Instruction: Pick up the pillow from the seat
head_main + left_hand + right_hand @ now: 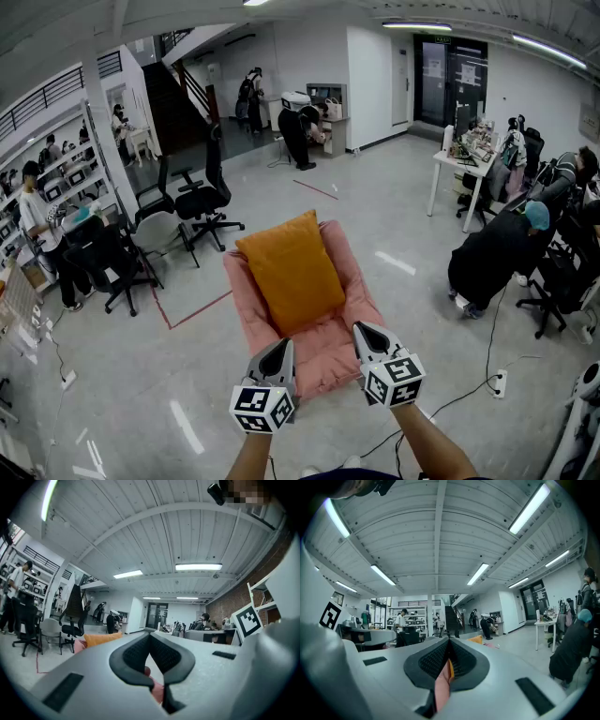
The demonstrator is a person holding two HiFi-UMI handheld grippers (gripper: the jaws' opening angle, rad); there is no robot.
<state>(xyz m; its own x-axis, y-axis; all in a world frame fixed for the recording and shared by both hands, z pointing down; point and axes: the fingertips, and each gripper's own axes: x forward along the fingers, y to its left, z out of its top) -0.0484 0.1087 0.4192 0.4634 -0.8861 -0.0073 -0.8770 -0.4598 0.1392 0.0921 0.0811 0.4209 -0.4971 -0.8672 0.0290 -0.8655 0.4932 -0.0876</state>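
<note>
An orange pillow [289,270] leans on the back of a pink floor seat [330,352] in the middle of the head view. My left gripper [281,345] hovers over the seat's front left part, jaws together, nothing in them. My right gripper [364,328] is over the front right part, also shut and empty, just short of the pillow's lower edge. In the left gripper view the left gripper [150,634] points level, with the pillow [101,638] off to its left. The right gripper [449,641] shows pink seat fabric [441,688] below its closed tips.
Black office chairs [202,202] stand behind the seat to the left. A white table [464,169] and a seated person in black [497,258] are on the right. A person [42,234] stands by shelves at far left. A power strip with cable [497,380] lies right.
</note>
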